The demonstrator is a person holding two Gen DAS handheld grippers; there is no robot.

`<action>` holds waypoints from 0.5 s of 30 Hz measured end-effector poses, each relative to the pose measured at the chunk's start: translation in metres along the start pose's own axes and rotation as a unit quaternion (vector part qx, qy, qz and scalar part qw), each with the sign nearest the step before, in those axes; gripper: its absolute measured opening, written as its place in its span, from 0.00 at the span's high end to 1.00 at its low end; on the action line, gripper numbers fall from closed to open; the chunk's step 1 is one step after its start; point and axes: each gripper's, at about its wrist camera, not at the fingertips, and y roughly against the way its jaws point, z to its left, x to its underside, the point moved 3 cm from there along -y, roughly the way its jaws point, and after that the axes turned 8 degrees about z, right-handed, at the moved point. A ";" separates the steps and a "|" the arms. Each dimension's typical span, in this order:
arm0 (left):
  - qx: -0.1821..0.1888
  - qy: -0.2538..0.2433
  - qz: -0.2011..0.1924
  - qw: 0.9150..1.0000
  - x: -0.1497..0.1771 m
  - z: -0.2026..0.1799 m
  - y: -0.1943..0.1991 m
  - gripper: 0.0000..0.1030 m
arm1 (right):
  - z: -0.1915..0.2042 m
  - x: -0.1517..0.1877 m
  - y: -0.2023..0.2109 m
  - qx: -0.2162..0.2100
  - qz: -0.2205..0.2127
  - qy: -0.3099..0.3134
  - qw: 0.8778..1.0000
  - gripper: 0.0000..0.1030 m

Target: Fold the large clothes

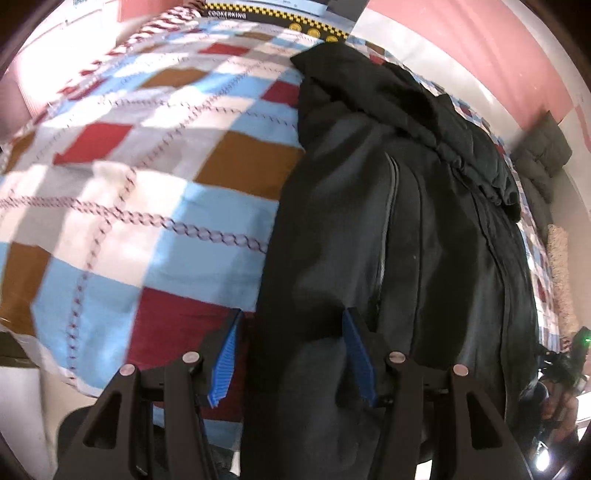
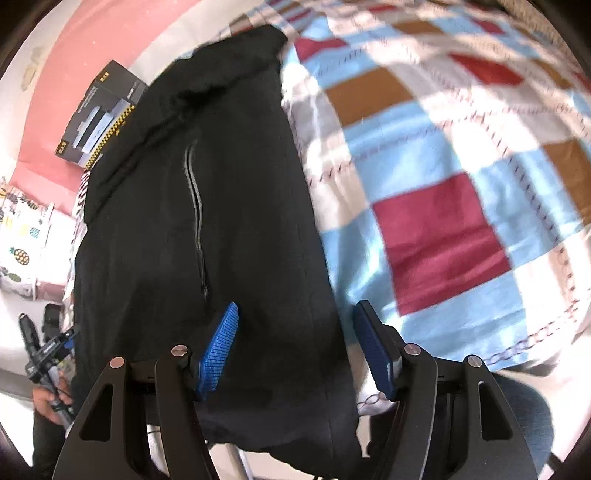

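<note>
A large black jacket [image 1: 406, 206] lies lengthwise on a checked blanket [image 1: 129, 166], partly folded, with a zip running down it. My left gripper [image 1: 291, 317] is open, its blue pads straddling the jacket's left edge near the hem. In the right wrist view the same jacket [image 2: 207, 206] shows a zipped pocket. My right gripper [image 2: 295, 310] is open, its jaws straddling the jacket's right edge over the blanket [image 2: 461, 166].
A dark cardboard box [image 2: 99, 114] stands against the pink wall beyond the bed, also in the left wrist view [image 1: 280, 14]. A grey cushion [image 1: 543, 147] lies at the right. The bed's near edge is just below both grippers.
</note>
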 end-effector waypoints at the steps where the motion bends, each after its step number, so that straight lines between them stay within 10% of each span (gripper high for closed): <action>1: 0.004 -0.005 0.002 1.000 0.003 -0.003 -0.001 0.43 | 0.001 0.002 -0.002 -0.010 0.006 0.001 1.000 0.37; 15: 0.054 -0.003 0.027 0.998 0.027 -0.005 -0.004 0.38 | -0.005 0.002 -0.010 -0.094 0.041 -0.021 0.995 0.33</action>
